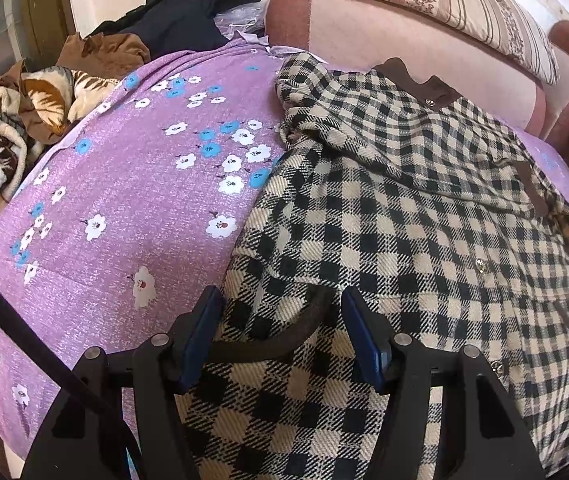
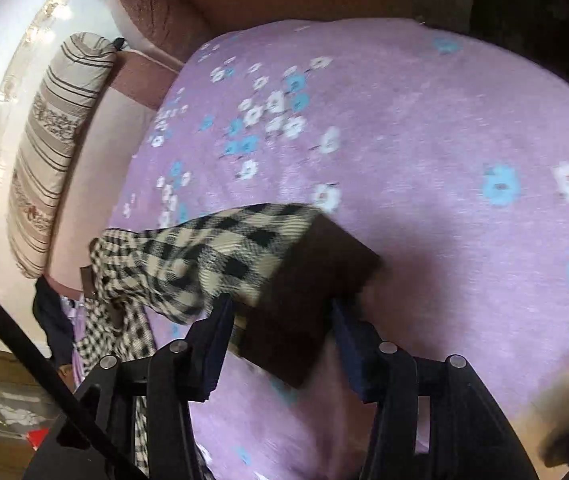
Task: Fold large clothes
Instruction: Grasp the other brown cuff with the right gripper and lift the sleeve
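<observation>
A black-and-cream checked jacket (image 1: 384,220) lies spread on a purple flowered sheet (image 1: 124,200), its brown collar (image 1: 416,84) toward the far side. My left gripper (image 1: 280,304) stands open low over the jacket's near part, and a curved brown trim (image 1: 284,340) runs between its fingers. In the right wrist view the jacket's checked sleeve (image 2: 204,256) stretches out from the left. Its brown cuff (image 2: 316,276) fills the gap of my right gripper (image 2: 282,312), which is shut on it. The cuff hangs a little above the sheet (image 2: 444,160) and throws a shadow. This view is blurred.
A striped pillow (image 1: 444,4) leans on the pink padded back (image 1: 364,28) behind the jacket. A heap of patterned and brown cloth (image 1: 24,120) and a dark garment (image 1: 188,12) lie at the far left. Bare sheet stretches to the left of the jacket.
</observation>
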A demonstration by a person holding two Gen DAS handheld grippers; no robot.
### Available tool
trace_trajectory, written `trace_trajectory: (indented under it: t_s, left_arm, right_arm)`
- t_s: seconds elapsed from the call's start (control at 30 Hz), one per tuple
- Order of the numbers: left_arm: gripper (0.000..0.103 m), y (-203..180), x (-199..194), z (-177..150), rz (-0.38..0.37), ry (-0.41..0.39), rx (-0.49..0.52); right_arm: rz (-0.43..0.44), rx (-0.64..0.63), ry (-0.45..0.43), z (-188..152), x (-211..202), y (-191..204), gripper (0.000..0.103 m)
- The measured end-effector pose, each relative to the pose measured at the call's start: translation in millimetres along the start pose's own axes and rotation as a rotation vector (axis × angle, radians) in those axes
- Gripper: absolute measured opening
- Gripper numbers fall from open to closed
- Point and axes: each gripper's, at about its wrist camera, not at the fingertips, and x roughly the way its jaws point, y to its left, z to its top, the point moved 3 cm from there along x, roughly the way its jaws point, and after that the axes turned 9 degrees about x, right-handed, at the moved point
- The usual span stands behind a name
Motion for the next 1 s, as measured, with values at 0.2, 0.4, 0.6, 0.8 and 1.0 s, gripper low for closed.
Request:
trace_trajectory:
  t_s: [0.2, 0.4, 0.6, 0.8, 1.0]
  left_arm:
    - [0.061, 1.7, 2.3, -1.0, 0.002, 0.006, 0.002]
    - [0.061, 2.0, 3.8, 0.6, -0.008, 0.013, -0.015]
    - [0.061, 1.7, 3.3, 0.1, -0.013, 0.012, -0.021]
    - [0.061, 2.8, -2.6, 2.4, -0.044, 0.002, -0.038]
    - [0.061, 2.7, -13.0, 6.5, -0.065, -0.028, -0.039]
  right_arm:
    - [-0.058, -0.169, -0.103, 8.7, -27.9, 25.6, 0.007]
    - [-0.132, -0.119, -0.249, 44.2, -70.5, 15.6, 0.007]
    - [-0.127, -0.215, -0.248, 37.9, -68.9, 55.7, 0.007]
    - [-0.088, -0.468, -0.192, -5.0, -43.0, 152.8, 0.007]
    - [0.025, -0.664, -0.035, -81.6, 18.6, 251.9, 0.007]
